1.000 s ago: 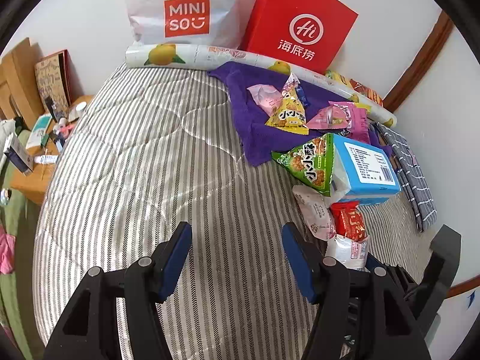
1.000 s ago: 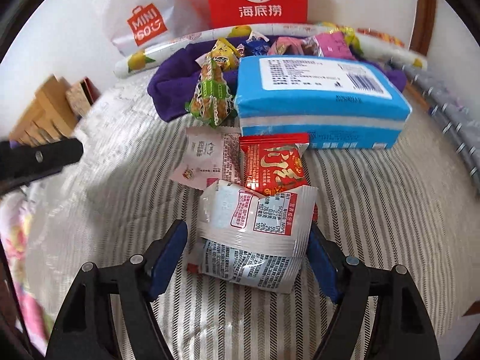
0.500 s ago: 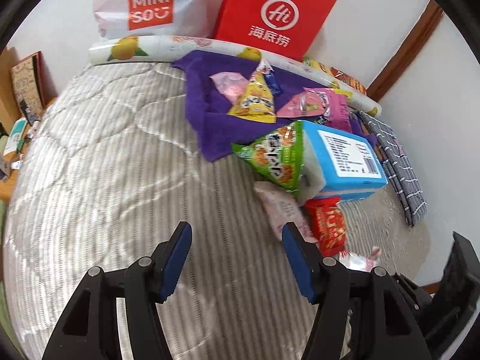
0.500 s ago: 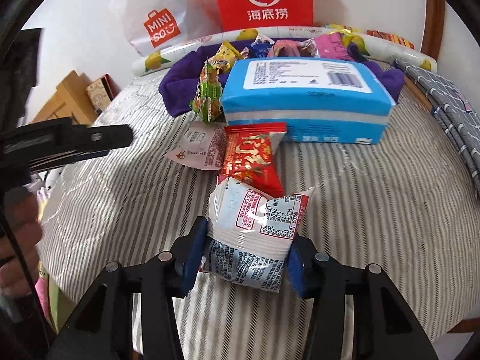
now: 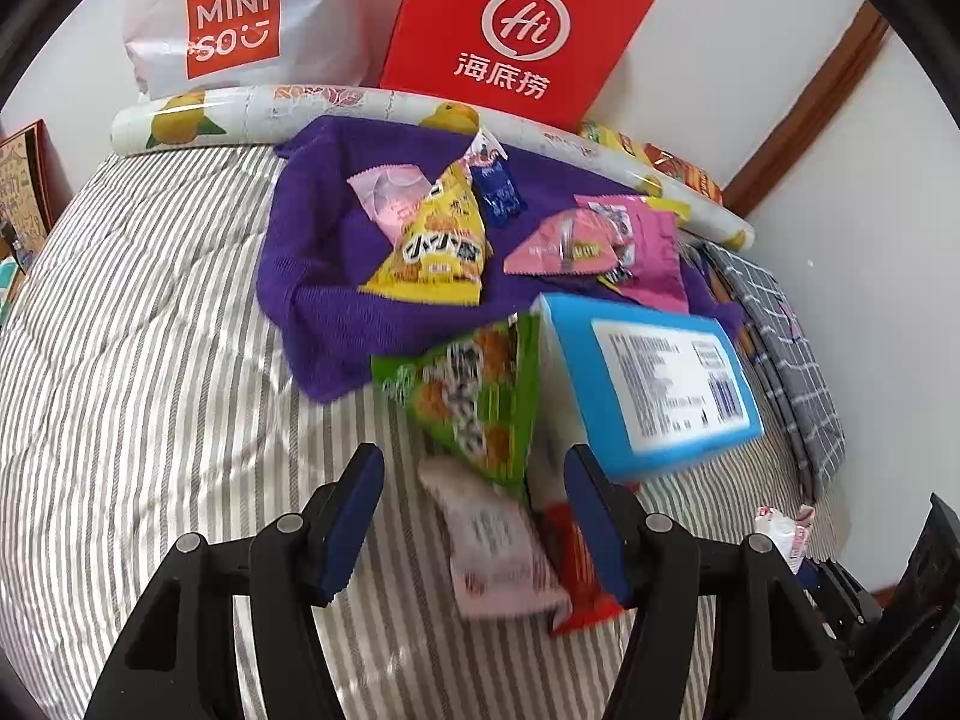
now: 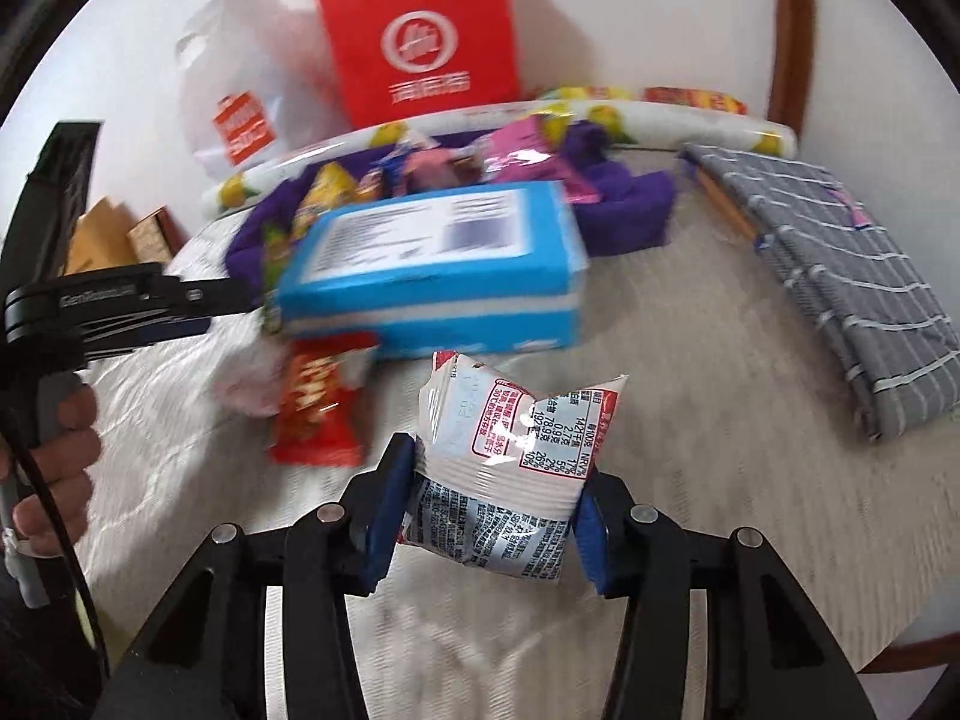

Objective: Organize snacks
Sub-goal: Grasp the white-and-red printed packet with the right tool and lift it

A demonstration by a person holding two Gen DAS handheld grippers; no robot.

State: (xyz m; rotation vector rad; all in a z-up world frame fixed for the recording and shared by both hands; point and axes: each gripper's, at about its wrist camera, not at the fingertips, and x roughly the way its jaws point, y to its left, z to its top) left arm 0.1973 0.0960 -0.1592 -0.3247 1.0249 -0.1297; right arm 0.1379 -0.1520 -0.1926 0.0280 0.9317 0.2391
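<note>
The right tongs (image 6: pixel 489 501) are clenched on the white snack packet (image 6: pixel 510 474), which is lifted clear of the striped bed (image 6: pixel 690 420). Carry it level, since the puffy wrapper could slip. The left tongs (image 5: pixel 474 516) hang released over the pale packet (image 5: pixel 498 546) and red packet (image 5: pixel 576 570). Lower them squarely around one packet only; blur makes the edges uncertain.

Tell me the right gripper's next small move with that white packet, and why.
Probably carry the white packet forward to the purple cloth, where the other snacks lie. The right gripper has just closed on it, pads pressing both sides. The blue box sits in between, so go over it. The left gripper is open and holds nothing.
</note>
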